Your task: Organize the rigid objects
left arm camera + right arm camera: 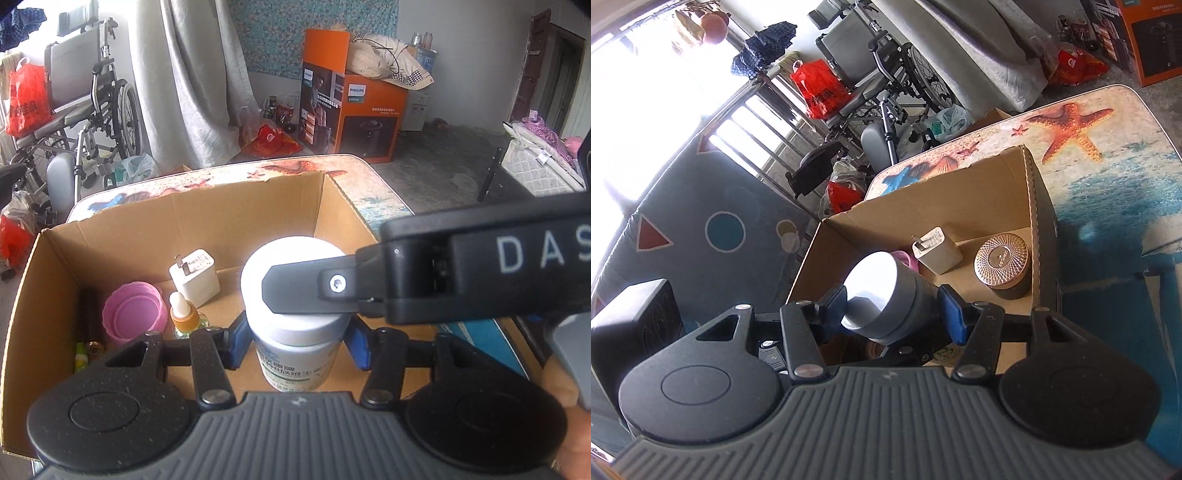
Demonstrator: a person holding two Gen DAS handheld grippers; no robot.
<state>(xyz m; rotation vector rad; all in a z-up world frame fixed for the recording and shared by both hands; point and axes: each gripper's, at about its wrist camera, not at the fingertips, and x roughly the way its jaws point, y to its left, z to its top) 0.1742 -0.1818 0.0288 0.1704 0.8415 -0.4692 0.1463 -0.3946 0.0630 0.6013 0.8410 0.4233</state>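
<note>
A white supplement bottle with a grey-white cap stands inside an open cardboard box. My left gripper is shut on the bottle's body, just below the cap. My right gripper is shut on the cap from the side; its finger lies across the cap top in the left wrist view. In the box are a white charger, a pink cup, a small dropper bottle and a copper-lidded jar.
The box sits on a table with a starfish-print cloth. Batteries lie along the box's left wall. A wheelchair and an orange Philips carton stand on the floor beyond the table.
</note>
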